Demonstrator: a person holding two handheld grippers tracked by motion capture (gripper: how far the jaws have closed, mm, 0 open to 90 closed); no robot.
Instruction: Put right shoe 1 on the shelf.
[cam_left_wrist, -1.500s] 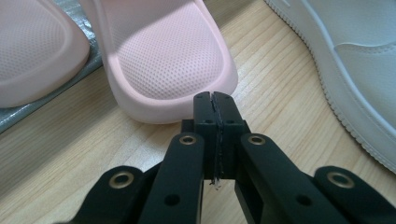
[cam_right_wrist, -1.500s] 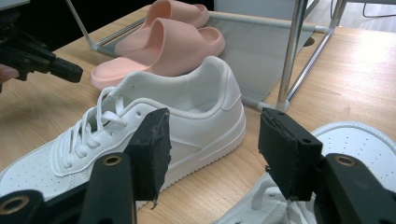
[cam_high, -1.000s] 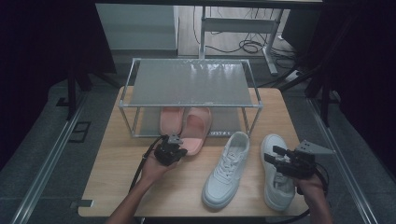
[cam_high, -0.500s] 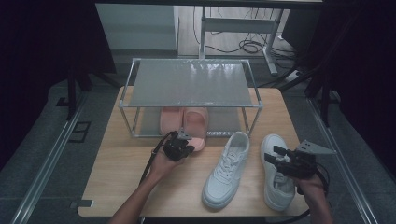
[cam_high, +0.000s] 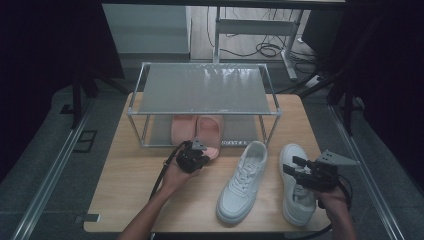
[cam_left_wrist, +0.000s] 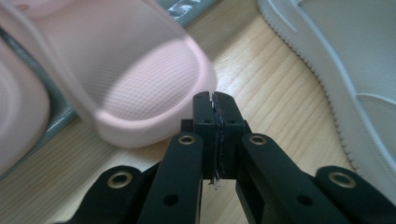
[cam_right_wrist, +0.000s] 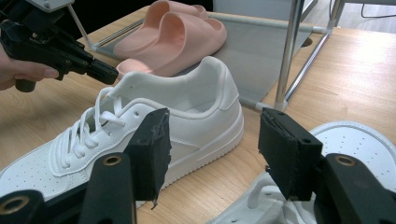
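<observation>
Two pink slippers (cam_high: 197, 131) lie side by side on the lower level of a metal rack (cam_high: 205, 87), heels toward me. My left gripper (cam_high: 196, 156) is shut, its tips (cam_left_wrist: 215, 100) right at the heel rim of the right-hand pink slipper (cam_left_wrist: 140, 70), with nothing between the jaws. Two white sneakers stand on the table. My right gripper (cam_high: 291, 166) hovers open over the right sneaker (cam_high: 297, 207), and its jaws (cam_right_wrist: 212, 144) frame the heel of the left sneaker (cam_right_wrist: 154, 126) farther off without touching it.
The wooden table (cam_high: 130, 185) has free room at the front left. The rack's thin legs (cam_right_wrist: 289, 56) stand close behind the sneakers. A cable (cam_high: 162, 175) trails from the left gripper. Dark floor surrounds the table.
My left gripper has shifted a little to the right, up to the heel of the right-hand pink slipper. The right gripper has stayed where it was.
</observation>
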